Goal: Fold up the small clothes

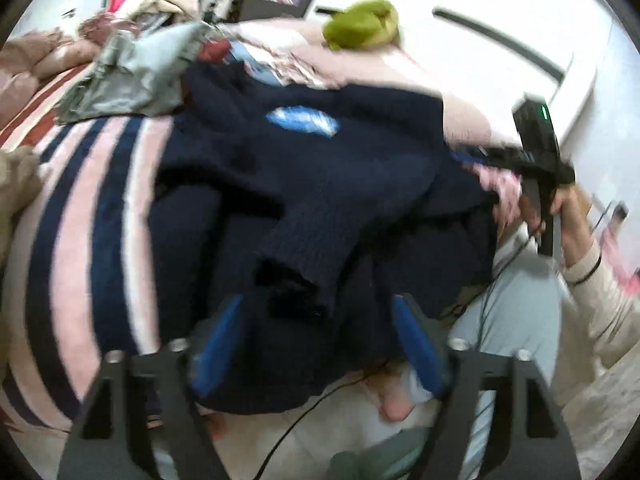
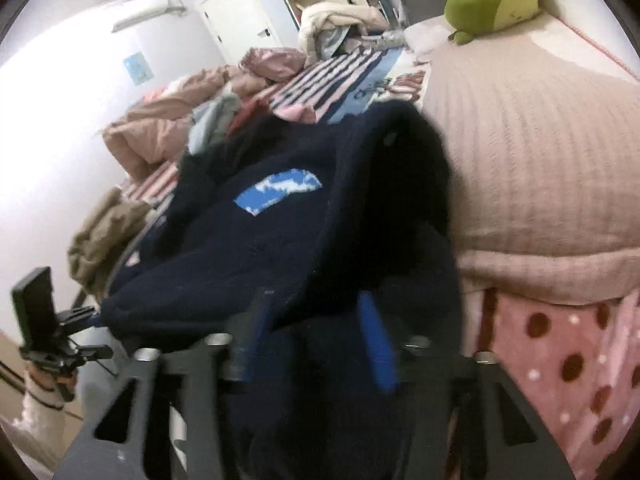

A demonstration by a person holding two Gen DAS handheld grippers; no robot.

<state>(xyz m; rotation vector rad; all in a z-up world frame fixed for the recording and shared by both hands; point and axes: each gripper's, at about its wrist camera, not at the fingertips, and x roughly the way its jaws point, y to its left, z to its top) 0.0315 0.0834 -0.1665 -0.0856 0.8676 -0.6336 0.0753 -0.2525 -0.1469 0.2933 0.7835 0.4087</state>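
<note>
sweater (image 1: 304,184) | navy knit | blue-white patch (image 1: 302,121) | rumpled on bed

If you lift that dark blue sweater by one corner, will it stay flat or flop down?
Probably flop: the navy sweater already lies in soft folds and its sleeve bends limply. The thick knit looks a bit heavy, so it would likely sag. The ribbed knit looks rough, so unlikely to slip.

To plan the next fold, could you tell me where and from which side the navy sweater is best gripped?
Probably at the sleeve cuff of the navy sweater. It lies on top, ribbed end pointing toward the left gripper, whose jaws stand open just before it. Coming from the near bed edge, pinching across the cuff's thickness, looks easiest; the body lies bunched and layered.
</note>
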